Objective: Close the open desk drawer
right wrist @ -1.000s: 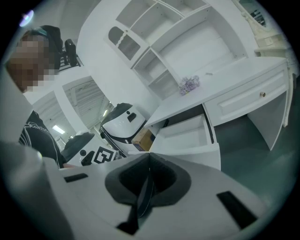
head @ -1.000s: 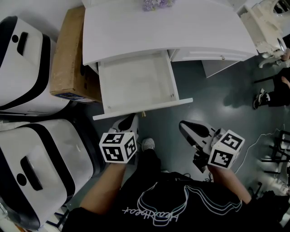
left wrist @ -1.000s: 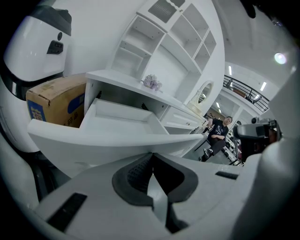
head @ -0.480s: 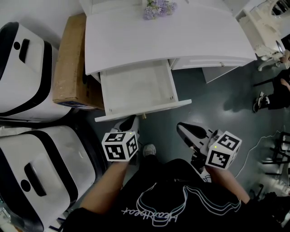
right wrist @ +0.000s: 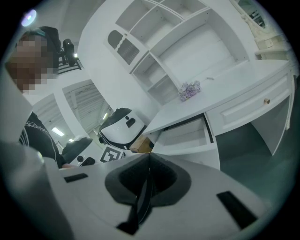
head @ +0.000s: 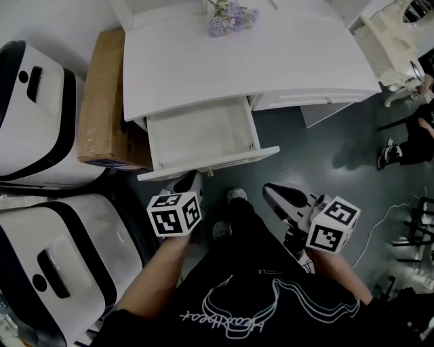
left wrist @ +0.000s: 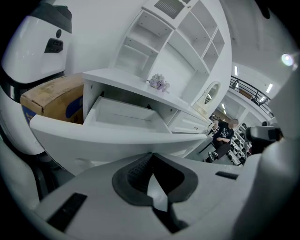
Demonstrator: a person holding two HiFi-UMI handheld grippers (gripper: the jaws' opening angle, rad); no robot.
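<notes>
The white desk has its left drawer pulled out, and the drawer is empty. My left gripper is shut, its tip at the drawer's front panel near the small knob; whether it touches I cannot tell. In the left gripper view that panel fills the space just beyond the shut left gripper. My right gripper hangs shut over the dark floor, right of the drawer and apart from it. The right gripper view shows the right gripper closed with the drawer farther ahead.
A cardboard box stands left of the desk, beside two large white-and-black machines. Purple flowers lie on the desktop. The desk's right drawer is closed. My shoe is below the drawer. A person sits at far right.
The drawer has slid partly into the desk, showing less of its inside. My left gripper has followed it forward. One foot has stepped forward under the drawer. The right gripper barely moved.
</notes>
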